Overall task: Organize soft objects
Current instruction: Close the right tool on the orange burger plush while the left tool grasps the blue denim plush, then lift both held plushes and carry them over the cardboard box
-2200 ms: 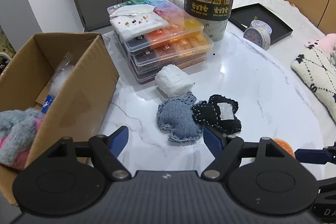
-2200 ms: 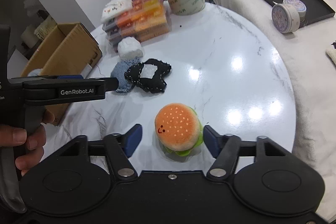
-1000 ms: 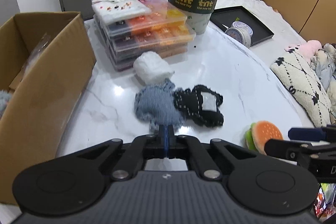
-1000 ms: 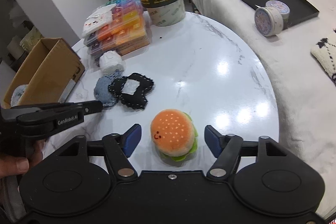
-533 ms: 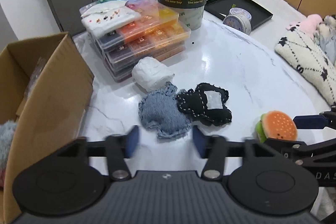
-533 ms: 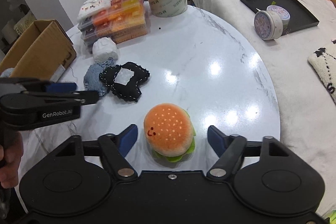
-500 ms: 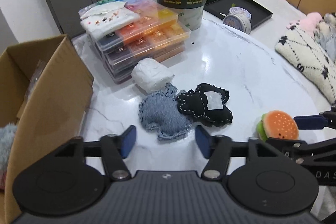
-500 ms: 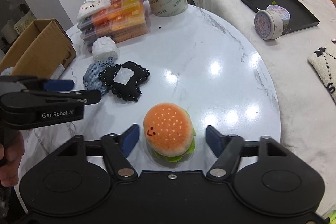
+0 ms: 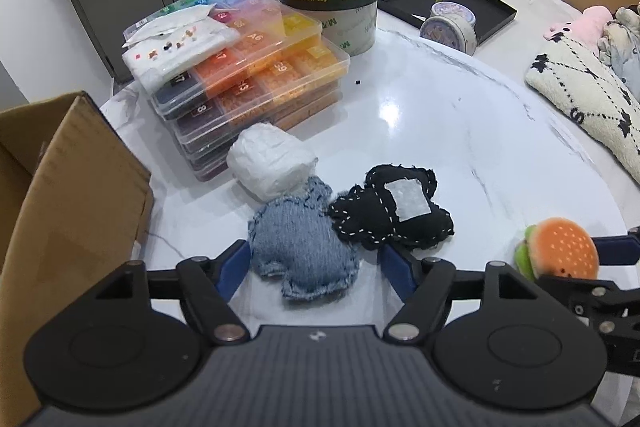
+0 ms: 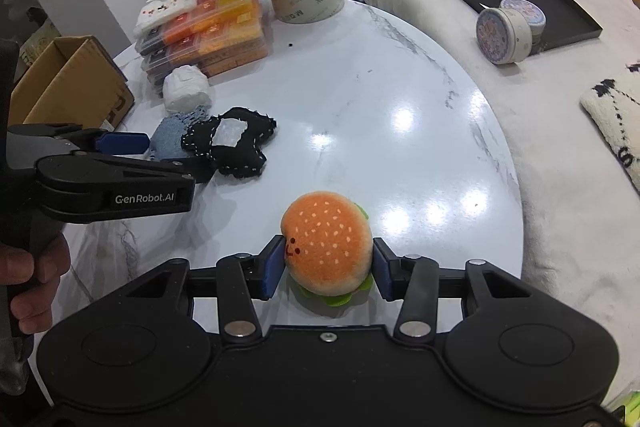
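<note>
Sorting is only beginning: I am closing my right gripper (image 10: 327, 269) on the burger plush (image 10: 326, 241) on the table (image 10: 400, 75), and spreading my left gripper (image 9: 316, 263) around the denim pouch (image 9: 302, 245), with the black pouch (image 9: 394, 213) and white bundle (image 9: 272, 167) waiting beside the cardboard box (image 9: 76, 195).

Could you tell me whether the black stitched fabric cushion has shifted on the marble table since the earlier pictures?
No. The black stitched fabric cushion still touches the blue denim cushion.

Denim pillow (image 9: 304, 251) between open tool (image 9: 316, 267) pads
</note>
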Demonstrator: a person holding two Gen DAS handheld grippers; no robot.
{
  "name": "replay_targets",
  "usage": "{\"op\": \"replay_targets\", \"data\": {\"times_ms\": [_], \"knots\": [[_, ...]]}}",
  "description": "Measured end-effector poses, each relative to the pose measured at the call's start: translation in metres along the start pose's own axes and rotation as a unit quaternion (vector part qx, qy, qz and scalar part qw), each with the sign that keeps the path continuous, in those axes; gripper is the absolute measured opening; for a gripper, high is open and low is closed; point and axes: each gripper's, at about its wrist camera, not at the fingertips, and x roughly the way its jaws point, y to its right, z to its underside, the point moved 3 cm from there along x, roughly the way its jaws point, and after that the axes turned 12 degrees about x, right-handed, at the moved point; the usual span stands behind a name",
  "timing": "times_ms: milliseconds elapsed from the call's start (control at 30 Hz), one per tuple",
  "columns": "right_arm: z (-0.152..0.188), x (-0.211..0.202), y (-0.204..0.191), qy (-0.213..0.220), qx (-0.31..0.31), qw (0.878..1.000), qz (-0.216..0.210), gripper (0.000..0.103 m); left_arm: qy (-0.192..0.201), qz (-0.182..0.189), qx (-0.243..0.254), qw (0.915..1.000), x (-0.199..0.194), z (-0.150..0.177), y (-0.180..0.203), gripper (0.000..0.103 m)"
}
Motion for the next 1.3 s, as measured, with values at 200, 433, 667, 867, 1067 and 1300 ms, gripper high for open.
{"op": "replay_targets", "data": {"times_ms": [200,433,667,867,1067,1300], "knots": [[-0.003,-0.003,-0.001,0.009,0.003,1.000,0.005,0.061,0.011,0.000,-0.004,0.9999,0.004,-0.003,-0.003,0.071],[-0.004,-0.002,0.001,0.011,0.007,1.000,0.008,0.064,0.021,0.013,-0.034,0.9991,0.001,0.002,-0.007,0.048],[-0.006,-0.002,-0.001,0.017,0.008,1.000,0.001,0.071,0.007,0.011,-0.053,0.9985,-0.012,0.015,-0.009,0.036],[-0.005,0.006,-0.003,0.022,-0.006,1.000,0.020,0.075,-0.011,0.008,-0.068,0.9976,-0.030,0.031,-0.010,0.033],[-0.002,0.013,-0.006,0.022,-0.011,0.999,0.023,0.056,-0.013,0.006,-0.083,0.9965,-0.046,0.042,-0.014,0.025],[0.005,-0.002,-0.014,0.025,-0.016,1.000,0.003,0.044,-0.007,0.018,-0.102,0.9946,-0.073,0.058,-0.020,0.022]]}}
